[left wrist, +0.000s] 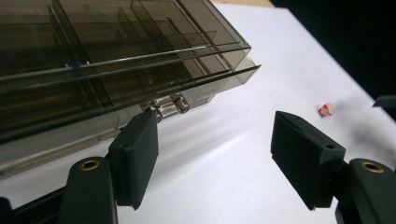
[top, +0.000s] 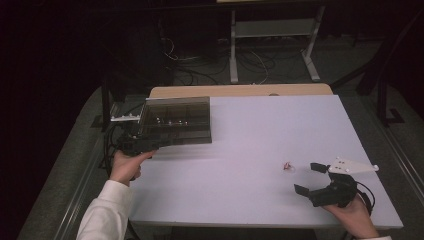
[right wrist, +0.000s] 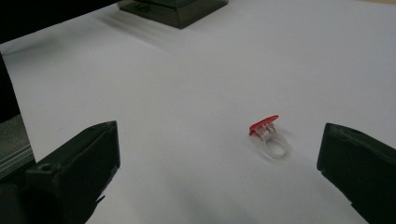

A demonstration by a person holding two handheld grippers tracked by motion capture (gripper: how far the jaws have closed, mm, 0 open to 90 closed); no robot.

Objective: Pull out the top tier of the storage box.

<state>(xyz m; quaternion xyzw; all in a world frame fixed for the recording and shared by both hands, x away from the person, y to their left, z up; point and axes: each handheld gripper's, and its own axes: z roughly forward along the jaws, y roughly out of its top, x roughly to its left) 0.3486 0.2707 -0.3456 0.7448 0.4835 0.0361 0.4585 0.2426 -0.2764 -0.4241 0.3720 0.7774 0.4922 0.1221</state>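
Smoky box [top: 175, 121] hides left gripper [top: 141, 145] jaws from above.

No text, label, brand, number or sign can be read in these pictures. The smoky box [top: 175, 121] at the far left of the table [top: 260, 130] has plain walls without print. The small ring [right wrist: 270, 135] near the right side carries a red top, but no letters are visible on it. The black gripper parts also show no marking.
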